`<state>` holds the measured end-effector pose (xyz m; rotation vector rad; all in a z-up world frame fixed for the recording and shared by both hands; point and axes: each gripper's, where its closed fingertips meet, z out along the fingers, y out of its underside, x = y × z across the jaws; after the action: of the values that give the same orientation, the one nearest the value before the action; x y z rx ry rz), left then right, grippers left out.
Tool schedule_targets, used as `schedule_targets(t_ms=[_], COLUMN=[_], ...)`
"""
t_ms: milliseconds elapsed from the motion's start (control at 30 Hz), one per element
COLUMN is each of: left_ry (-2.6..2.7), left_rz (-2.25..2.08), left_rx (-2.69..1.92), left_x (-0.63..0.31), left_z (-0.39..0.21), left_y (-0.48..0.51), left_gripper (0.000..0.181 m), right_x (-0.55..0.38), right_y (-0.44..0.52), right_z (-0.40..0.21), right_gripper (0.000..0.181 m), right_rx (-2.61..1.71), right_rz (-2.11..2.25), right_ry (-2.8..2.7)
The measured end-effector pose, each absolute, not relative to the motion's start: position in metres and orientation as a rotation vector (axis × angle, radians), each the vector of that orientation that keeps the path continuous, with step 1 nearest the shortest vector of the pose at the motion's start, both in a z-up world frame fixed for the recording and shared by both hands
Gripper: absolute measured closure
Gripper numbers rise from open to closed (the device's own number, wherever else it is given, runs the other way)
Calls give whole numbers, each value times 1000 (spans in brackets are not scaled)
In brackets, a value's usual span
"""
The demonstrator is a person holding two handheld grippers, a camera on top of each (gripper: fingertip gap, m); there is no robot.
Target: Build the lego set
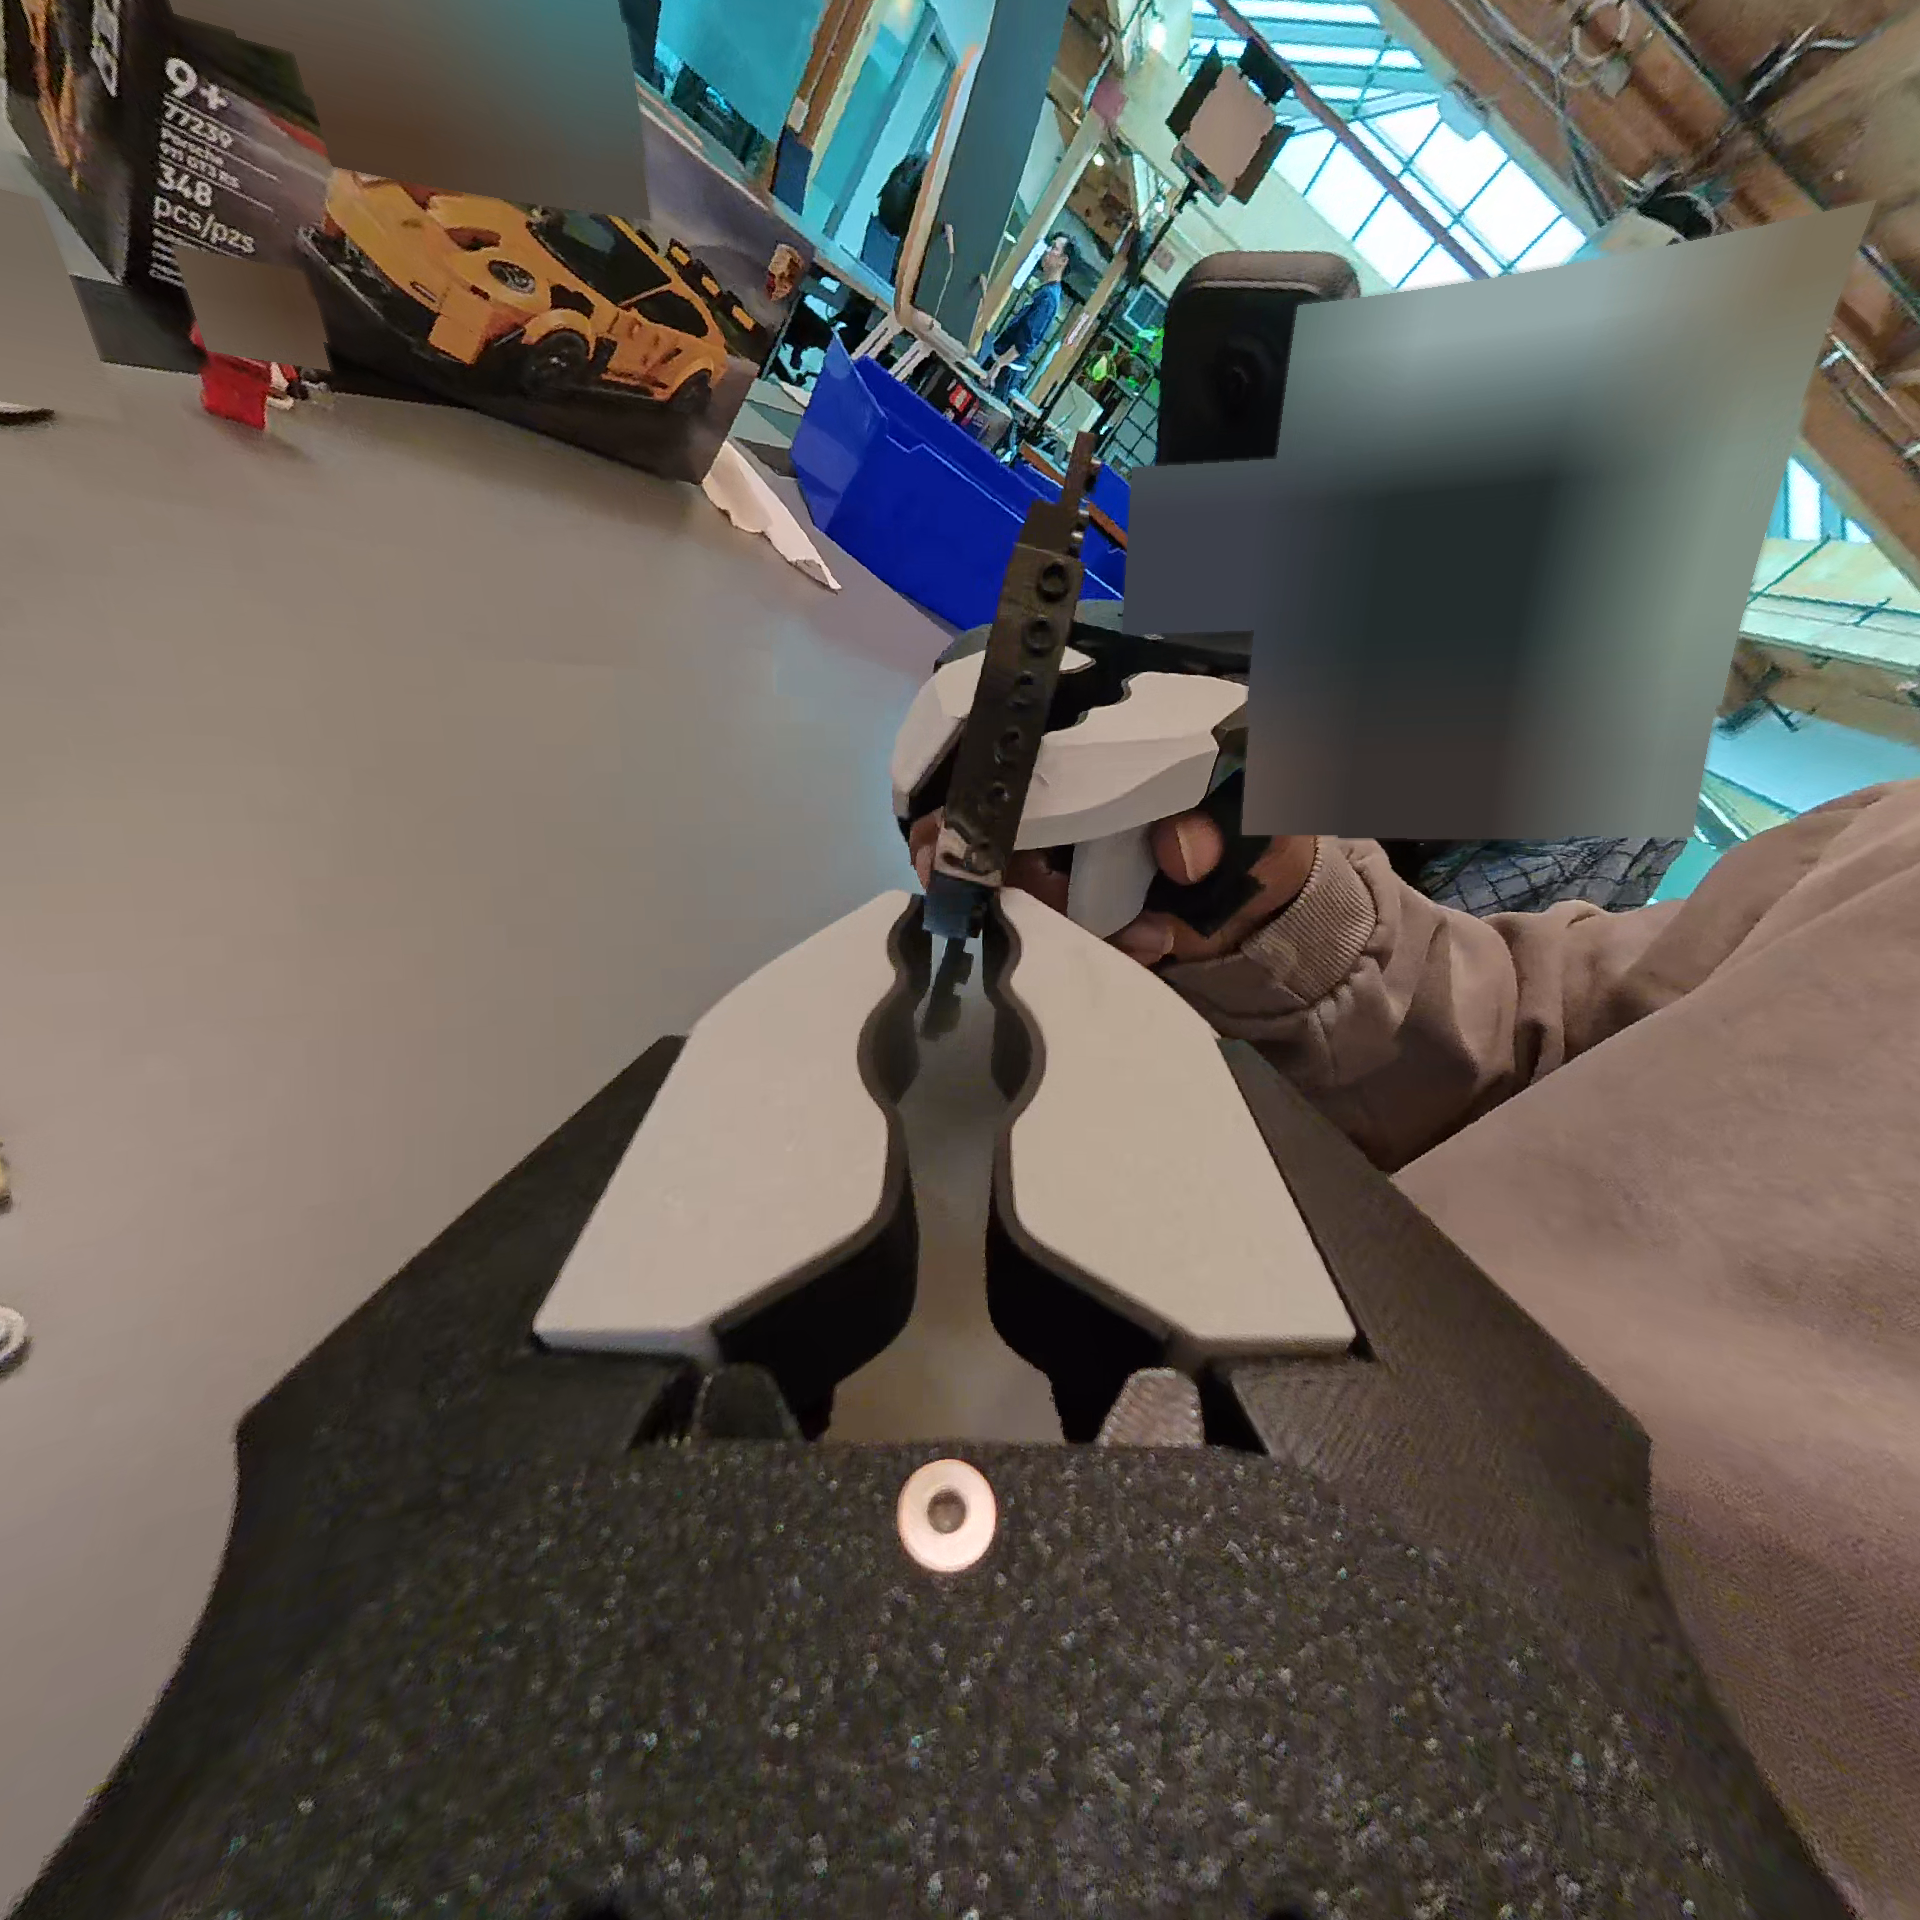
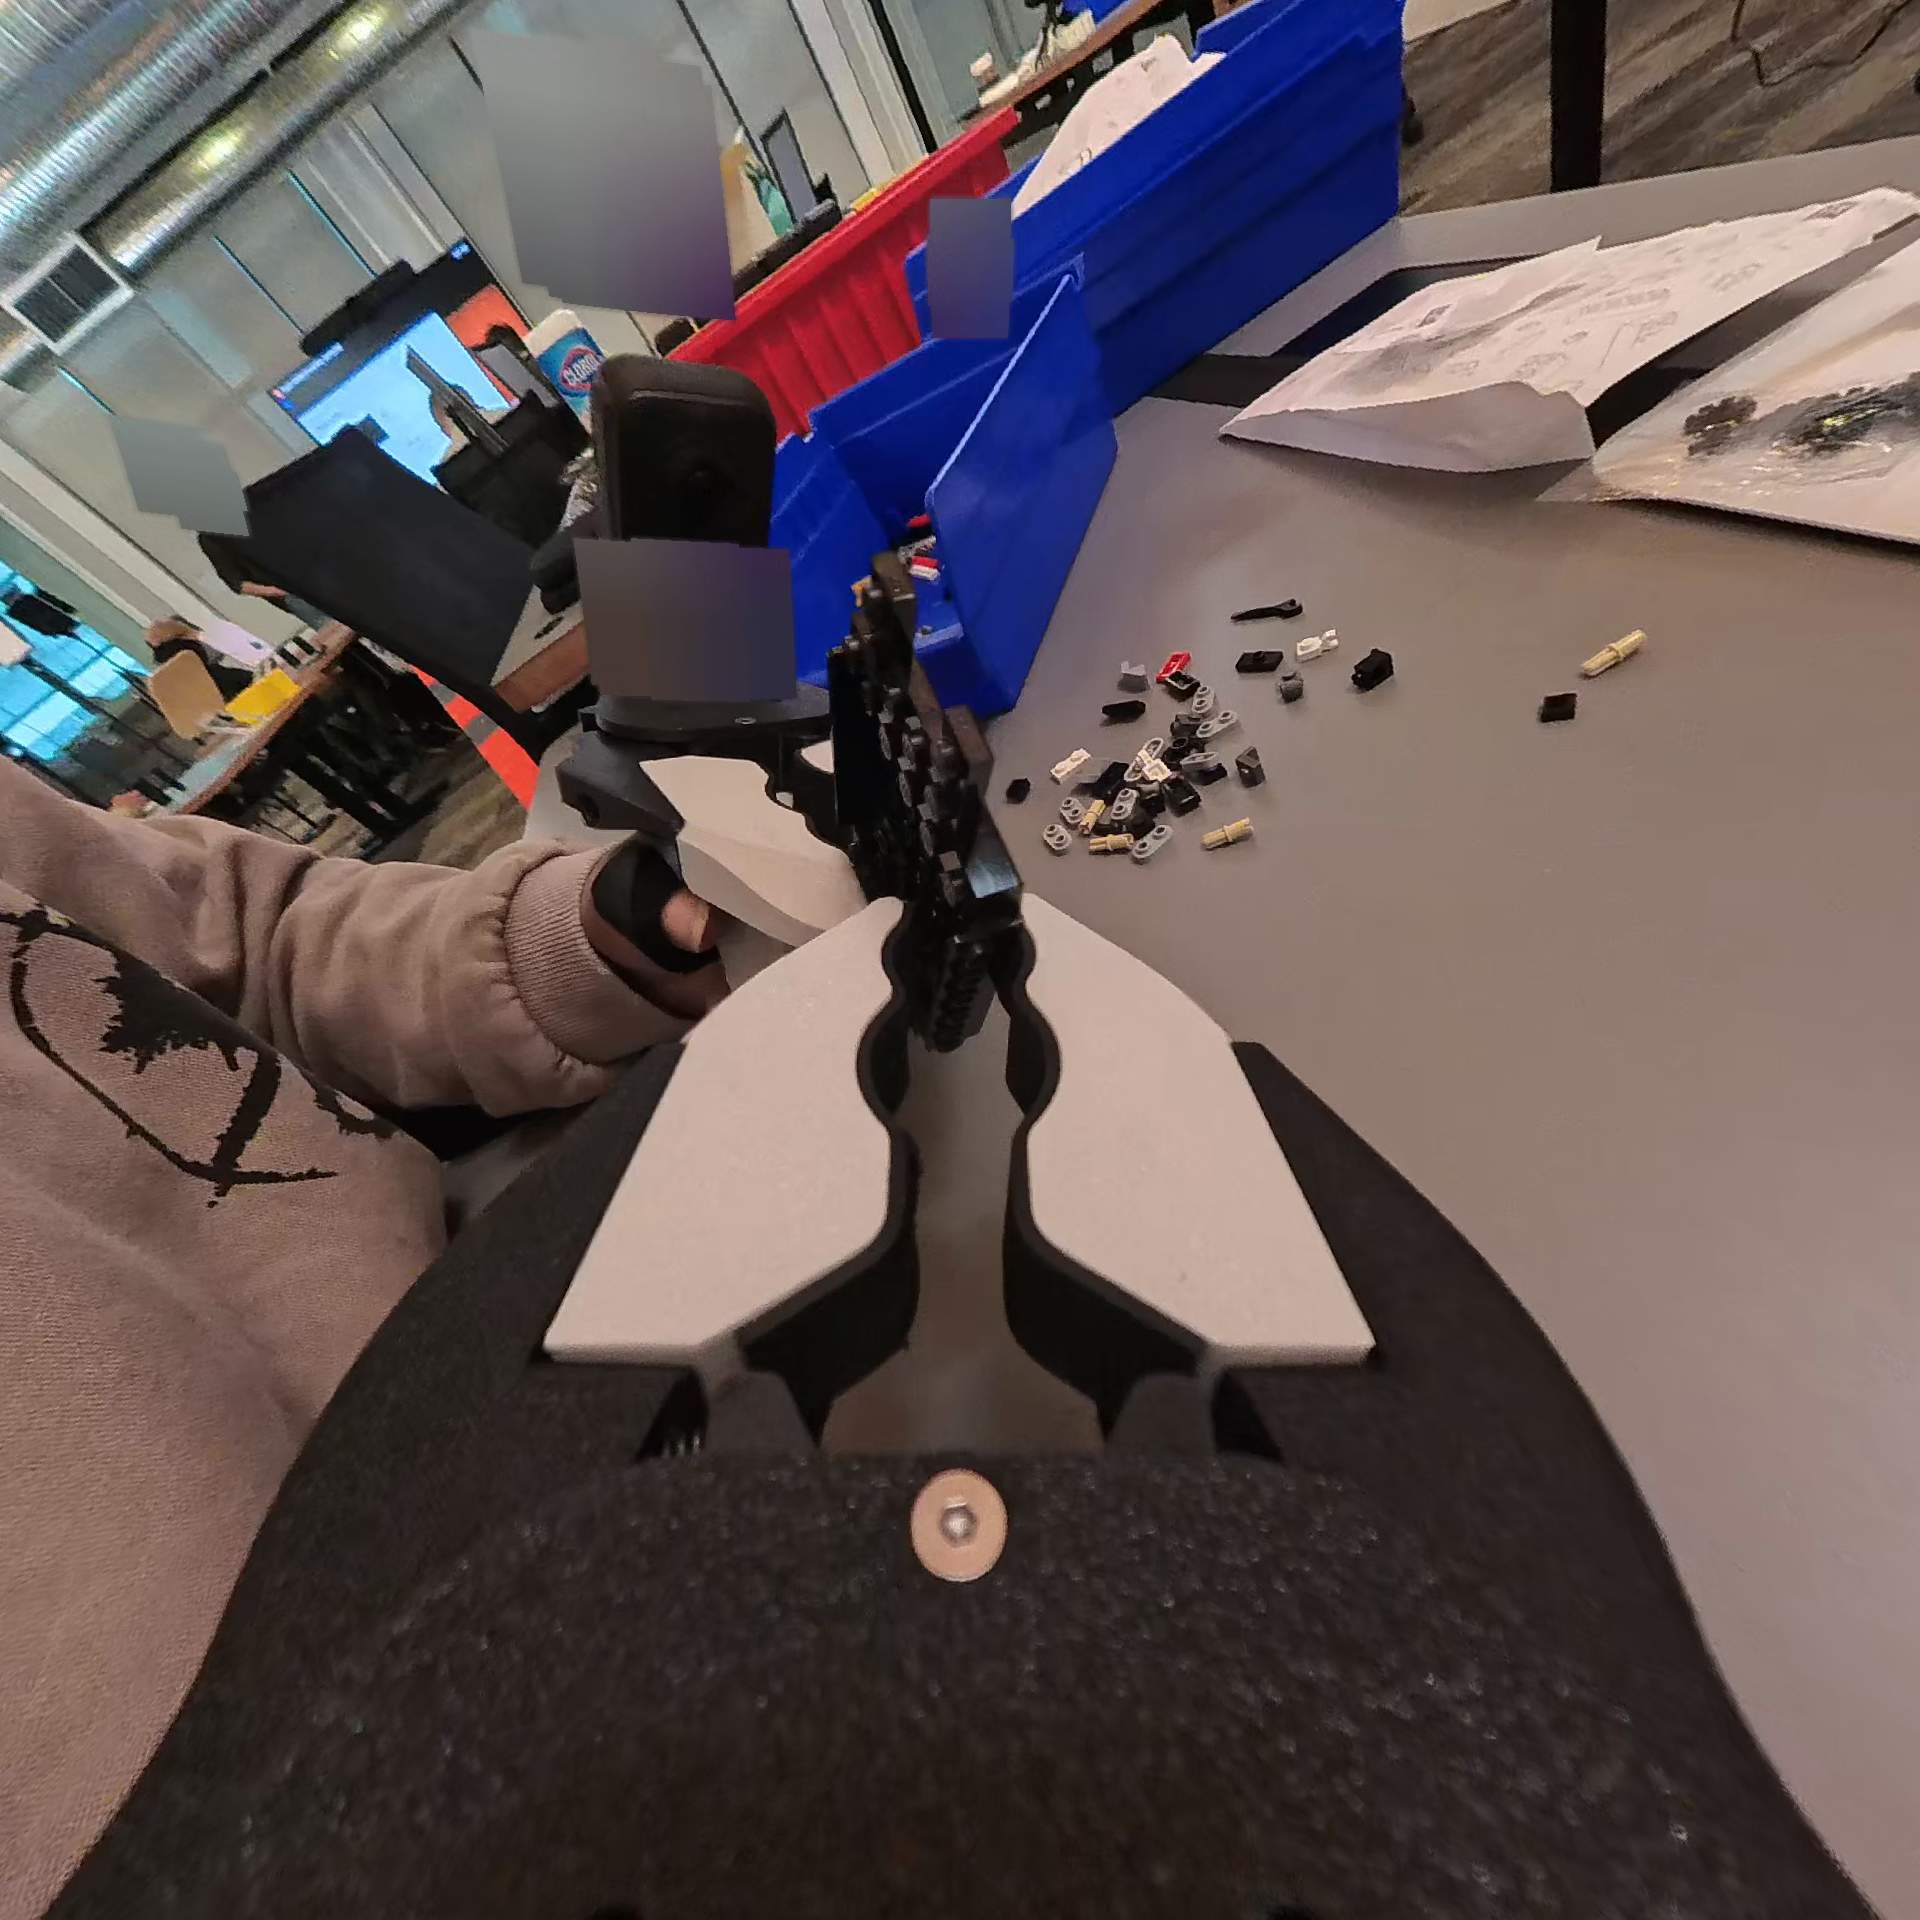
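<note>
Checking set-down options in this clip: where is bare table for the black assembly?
Bare grey table lies between the loose-piece pile and the right gripper. Another bare stretch lies left of the left gripper, below the set box. Crowded: bins, paper bags.

The black lego assembly is hiding its lower end between the right tool tips. Loose pieces at two o'clock on the worktop are appearing too small to identify.
</note>
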<state>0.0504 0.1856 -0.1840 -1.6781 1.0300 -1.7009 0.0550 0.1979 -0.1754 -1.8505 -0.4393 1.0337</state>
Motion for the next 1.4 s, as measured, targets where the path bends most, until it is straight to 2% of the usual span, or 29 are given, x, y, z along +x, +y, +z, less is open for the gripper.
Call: schedule_targets(t_ms=[633,800,1033,1400], left_ry=[1031,977,967,1031], left_rz=[-1711,-1799,-1815,-1709], left_rx=[-1814,-1798,-1785,-1779], left_x=[48,49,48,47], left_z=[-193,-190,-189,-192], left_y=[187,187,189,187], left_gripper=[172,172,172,172], right_x=[52,53,54,53], right_y=[197,199,197,196], right_z=[-188,-184,-183,-188], right_gripper=[172,172,164,170], right_rx=[-1834,-1827,-1826,-1833], right_rz=[1013,1157,1173,1078], right_ry=[-490,-388,-428,-471])
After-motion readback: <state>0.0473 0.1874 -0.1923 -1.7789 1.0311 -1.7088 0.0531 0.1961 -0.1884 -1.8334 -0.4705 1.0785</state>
